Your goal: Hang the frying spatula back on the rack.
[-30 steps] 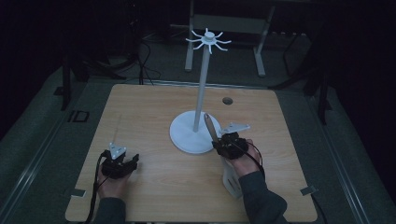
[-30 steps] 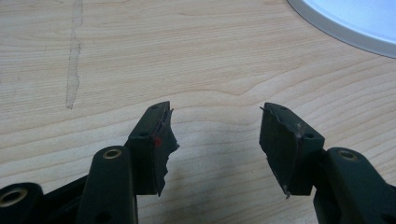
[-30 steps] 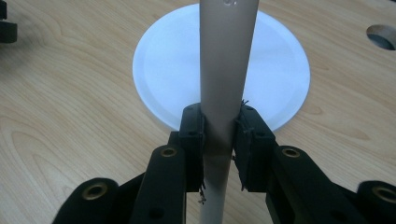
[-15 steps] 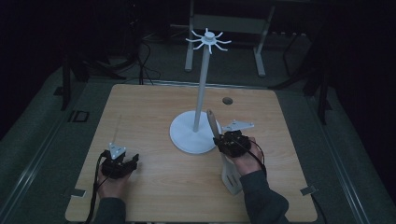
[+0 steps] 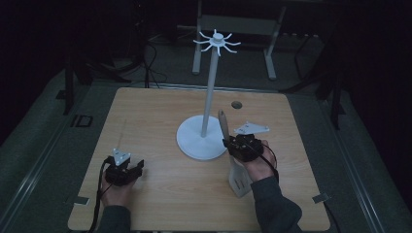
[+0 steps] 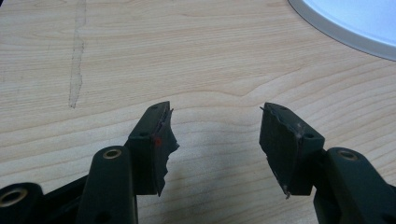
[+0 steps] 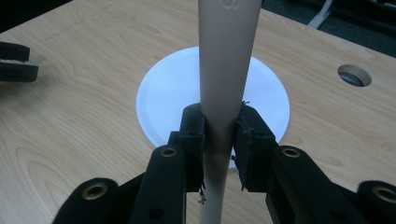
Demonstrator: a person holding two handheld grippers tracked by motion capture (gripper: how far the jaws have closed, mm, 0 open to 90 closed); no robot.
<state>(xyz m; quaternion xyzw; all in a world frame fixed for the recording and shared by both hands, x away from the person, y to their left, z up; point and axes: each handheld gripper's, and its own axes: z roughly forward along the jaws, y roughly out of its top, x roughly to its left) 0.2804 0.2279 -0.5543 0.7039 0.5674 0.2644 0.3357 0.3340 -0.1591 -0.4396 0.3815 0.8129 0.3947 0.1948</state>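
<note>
No brand or label can be read anywhere; the one mark is an embossed loop at the top edge of the right gripper view, on the spatula [image 7: 227, 60] handle, too cropped to make out. That handle is a smooth, pale, rounded bar, and the right gripper [image 7: 219, 140] has its jaws clamped on it from both sides, the black pads frayed at their edges. In the high view the spatula [image 5: 238, 179] shows a flat, slotted white blade lying on the tabletop [image 5: 160, 116] beside the person's right hand, handle slanting up and away toward the stand [image 5: 210, 97]. The stand is white (a round, flat base, a thin straight pole, a ring of short radiating prongs at the top) and sits near the middle of the light wood-grain tabletop, just left of the right gripper [image 5: 232, 144]. The left gripper [image 5: 127, 167] rests at the near left, well apart from the stand; its jaws [image 6: 215, 140] stand apart over bare wood, their pads torn.
</note>
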